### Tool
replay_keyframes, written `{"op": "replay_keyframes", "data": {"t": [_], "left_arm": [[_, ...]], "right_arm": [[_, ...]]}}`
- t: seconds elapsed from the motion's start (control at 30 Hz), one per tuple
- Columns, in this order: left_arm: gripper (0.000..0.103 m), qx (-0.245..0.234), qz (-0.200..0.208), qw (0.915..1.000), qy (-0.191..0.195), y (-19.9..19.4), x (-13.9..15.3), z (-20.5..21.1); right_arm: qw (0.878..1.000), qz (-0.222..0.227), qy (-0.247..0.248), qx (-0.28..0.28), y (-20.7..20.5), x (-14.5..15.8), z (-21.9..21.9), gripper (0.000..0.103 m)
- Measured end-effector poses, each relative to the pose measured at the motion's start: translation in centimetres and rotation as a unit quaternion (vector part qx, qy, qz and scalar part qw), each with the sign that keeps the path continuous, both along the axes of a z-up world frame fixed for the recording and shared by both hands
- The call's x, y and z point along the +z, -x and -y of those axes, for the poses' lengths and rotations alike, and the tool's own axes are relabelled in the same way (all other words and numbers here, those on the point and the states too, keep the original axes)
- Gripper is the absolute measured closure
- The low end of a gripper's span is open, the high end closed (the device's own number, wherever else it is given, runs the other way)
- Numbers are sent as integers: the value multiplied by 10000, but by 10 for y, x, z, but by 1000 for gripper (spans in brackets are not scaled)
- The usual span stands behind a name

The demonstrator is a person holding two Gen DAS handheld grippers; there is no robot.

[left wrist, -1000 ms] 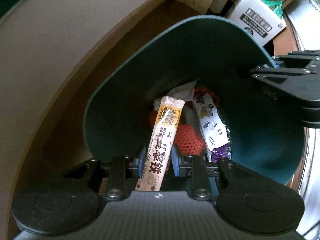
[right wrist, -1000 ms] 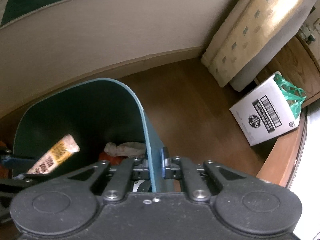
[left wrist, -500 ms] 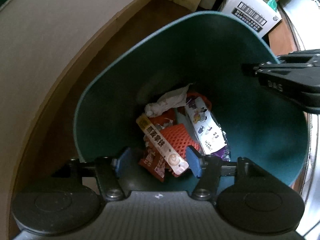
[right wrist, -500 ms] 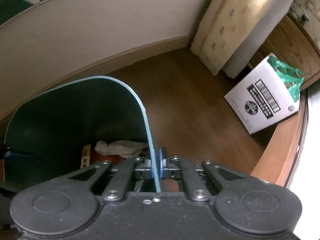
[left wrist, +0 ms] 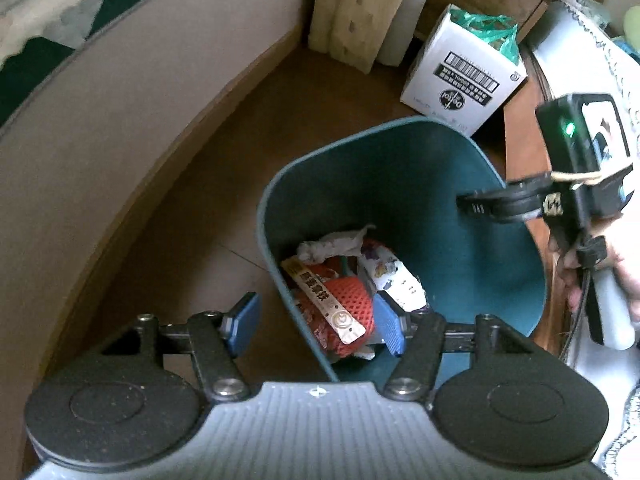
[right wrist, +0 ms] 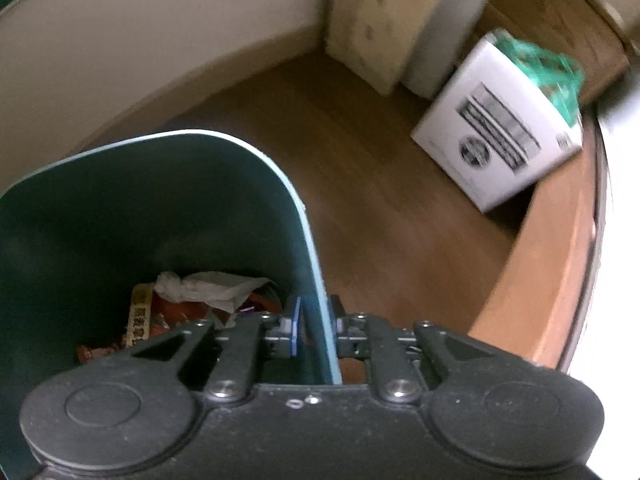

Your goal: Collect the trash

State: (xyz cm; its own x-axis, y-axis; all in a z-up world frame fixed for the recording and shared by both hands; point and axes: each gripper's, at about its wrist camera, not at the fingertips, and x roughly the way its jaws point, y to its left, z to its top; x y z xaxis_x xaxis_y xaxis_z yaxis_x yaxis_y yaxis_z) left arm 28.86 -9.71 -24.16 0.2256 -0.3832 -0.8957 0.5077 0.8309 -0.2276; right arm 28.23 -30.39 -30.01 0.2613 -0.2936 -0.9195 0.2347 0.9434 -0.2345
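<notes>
Only the left view shows the empty, open left tongs (left wrist: 316, 324); the right tongs (right wrist: 314, 330) are opening around the bin rim (right wrist: 308, 232).

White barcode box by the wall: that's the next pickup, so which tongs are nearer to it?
Right. The right tongs straddle the bin rim facing the white box; the left tongs hang over the far rim.

White cardboard box (left wrist: 464, 70) on wooden floor (left wrist: 224, 208)

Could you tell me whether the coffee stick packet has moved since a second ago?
Yes. The coffee stick packet has left the left gripper and now lies inside the green bin on the orange net.
</notes>
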Motion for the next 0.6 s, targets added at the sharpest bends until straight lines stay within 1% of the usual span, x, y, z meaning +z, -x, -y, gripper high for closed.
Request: {"op": "replay_keyframes", "data": {"t": [0.03, 0.13, 0.17, 0.23, 0.33, 0.4, 0.43, 0.5, 0.57, 0.6], "left_arm": [[42, 11, 23, 10000, 7, 1, 3, -3], [42, 33, 101, 9999, 26, 6, 14, -13], [42, 52, 131, 9999, 18, 8, 18, -15], [42, 84, 198, 9998, 15, 11, 26, -19], [42, 135, 292, 9995, 7, 15, 42, -25], [42, 176, 376, 9991, 11, 21, 55, -29], [42, 188, 427, 9989, 18, 24, 63, -32], [42, 213, 508, 9985, 21, 29, 76, -34], [42, 244, 582, 9980, 40, 36, 90, -36], [42, 270, 652, 9975, 33, 41, 97, -37]], "right_arm": [[10000, -40, 46, -53, 4, -1, 2, 85], [9994, -200, 168, -219, 17, -6, 7, 74], [9992, -246, 155, -283, 21, -7, 9, 73], [9986, -327, 30, -423, 30, -7, 10, 74], [9986, -338, 36, -394, 44, 2, 0, 70], [9992, -231, 5, -338, 52, 14, -5, 64], [9993, -154, -19, -332, 57, 21, -8, 63], [9993, 58, -138, -337, 66, 35, -10, 56], [9985, 272, -342, -324, 77, 53, -12, 55], [9979, 381, -428, -316, 82, 63, -14, 53]]}}
